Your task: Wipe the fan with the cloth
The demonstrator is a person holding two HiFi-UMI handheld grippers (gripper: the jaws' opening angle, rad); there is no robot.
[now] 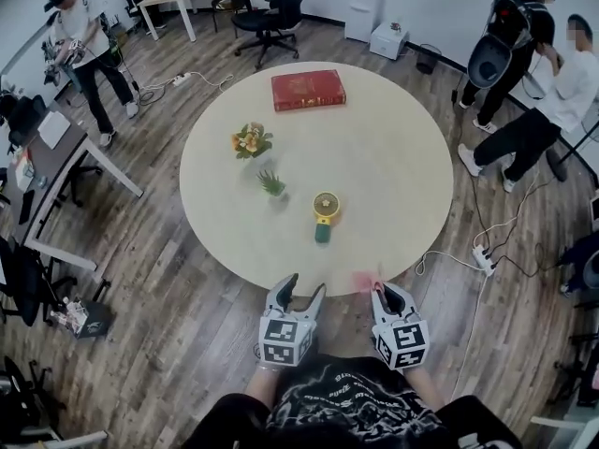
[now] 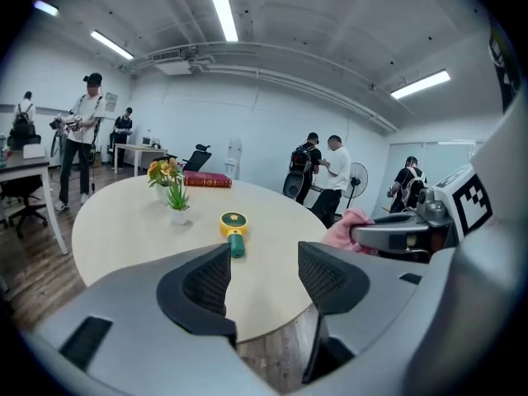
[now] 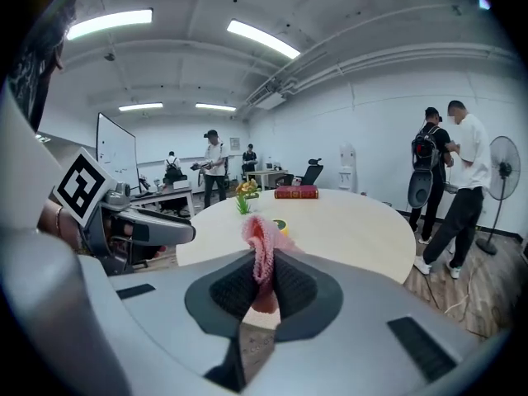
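Observation:
A small hand fan point(image 1: 325, 215) with a yellow head and a green handle lies flat near the middle of the round table point(image 1: 402, 148). The left gripper view has the fan point(image 2: 233, 228) ahead of the jaws. My right gripper point(image 1: 386, 290) is shut on a pink cloth point(image 1: 363, 281) just at the table's near edge. The cloth point(image 3: 262, 250) stands up between the pads and half hides the fan point(image 3: 281, 223) behind it. My left gripper point(image 1: 306, 286) hangs open and empty beside it, short of the table edge. Its jaws point(image 2: 264, 283) stand well apart.
On the table are a red book point(image 1: 308, 90) at the far side, a pot of flowers point(image 1: 251, 142) and a small green plant point(image 1: 272, 185) left of the fan. A power strip point(image 1: 485, 258) and cables lie on the floor at right. People stand around the room.

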